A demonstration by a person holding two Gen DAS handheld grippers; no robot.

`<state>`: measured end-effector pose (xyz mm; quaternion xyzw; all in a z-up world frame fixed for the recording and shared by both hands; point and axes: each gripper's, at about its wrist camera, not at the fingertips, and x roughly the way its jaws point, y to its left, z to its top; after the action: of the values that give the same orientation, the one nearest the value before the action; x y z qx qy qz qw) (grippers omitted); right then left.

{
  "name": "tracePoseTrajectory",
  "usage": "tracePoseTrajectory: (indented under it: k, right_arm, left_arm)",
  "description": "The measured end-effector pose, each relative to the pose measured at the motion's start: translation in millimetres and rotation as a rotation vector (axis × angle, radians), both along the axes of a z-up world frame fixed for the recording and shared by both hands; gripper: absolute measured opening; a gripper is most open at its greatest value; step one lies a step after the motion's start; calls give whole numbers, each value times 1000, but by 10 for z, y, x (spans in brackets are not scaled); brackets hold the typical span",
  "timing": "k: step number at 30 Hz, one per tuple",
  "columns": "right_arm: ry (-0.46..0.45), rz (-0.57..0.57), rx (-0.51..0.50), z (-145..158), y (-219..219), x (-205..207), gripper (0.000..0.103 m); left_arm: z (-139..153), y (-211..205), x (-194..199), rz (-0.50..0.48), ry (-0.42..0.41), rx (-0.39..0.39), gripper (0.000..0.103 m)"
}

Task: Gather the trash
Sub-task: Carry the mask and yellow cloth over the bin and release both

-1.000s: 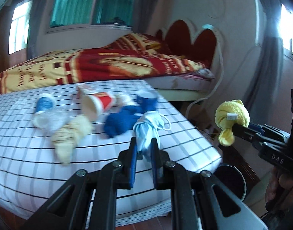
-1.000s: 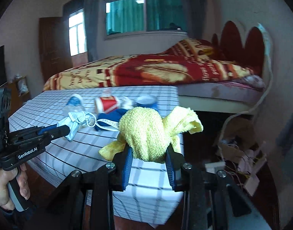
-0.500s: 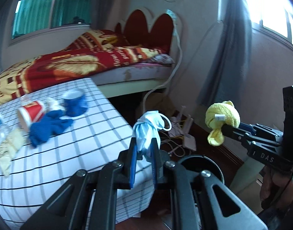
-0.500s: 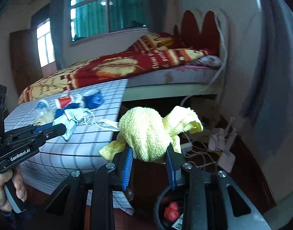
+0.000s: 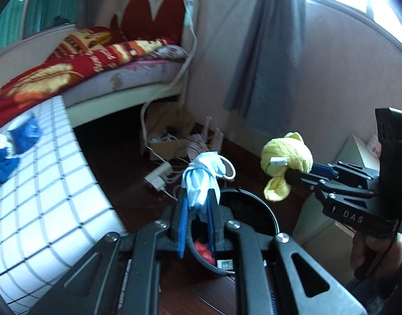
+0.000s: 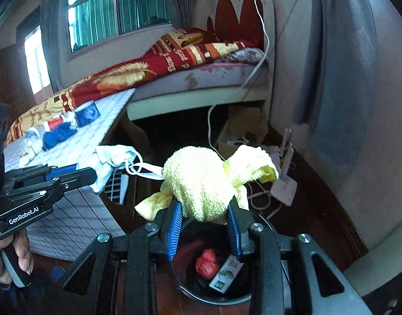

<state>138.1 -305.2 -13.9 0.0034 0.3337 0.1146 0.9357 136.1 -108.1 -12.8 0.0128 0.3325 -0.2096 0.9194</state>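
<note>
- Black round plastic bin (image 6: 193, 292) on the dark wooden floor sits below both grippers, holding a red crumpled wad (image 6: 206, 263) and a small printed carton (image 6: 225, 273).
- Right gripper (image 6: 205, 229) is clenched on a fluffy yellow towel (image 6: 201, 181) over the bin.
- Left gripper (image 5: 198, 223) grasps a crumpled light-blue face mask (image 5: 201, 177) above the bin's rim.
- White grid-lined tablecloth (image 6: 96, 141) carries a blue cloth (image 6: 57, 136), blue cup (image 6: 88, 111) and red paper cup (image 6: 51, 125) near its far edge.

We are looking at a home bedroom: a bed (image 6: 190, 78) with a red patterned blanket (image 6: 138, 73) and scalloped headboard (image 6: 237, 18) is standing under a curtained window (image 6: 117, 8), grey drapes (image 5: 274, 52) are hanging by the wall, and cables (image 5: 169, 168) are lying on the dark wooden floor (image 5: 132, 168).
</note>
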Motion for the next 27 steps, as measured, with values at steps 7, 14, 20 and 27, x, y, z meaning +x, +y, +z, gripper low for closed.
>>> tracePoseTrajectory:
  k: [7,14,20,27]
  right_arm:
    - [69,-17,12,-327,-311,-31,34]
    - [168,22,-11,-815,-396,68,34]
    - [251,78,-36,-1202,-381,221,41]
    - [348,-87,-161,-1498,-578,353,83]
  left_arm:
    - [-291,-341,79,-71,67,27,15]
    - [-631,-492,243,-118,167,26,15]
    - [-937,-593,373,-157,260,17,22]
    - [-1061,-542,431,-50,258,106,98]
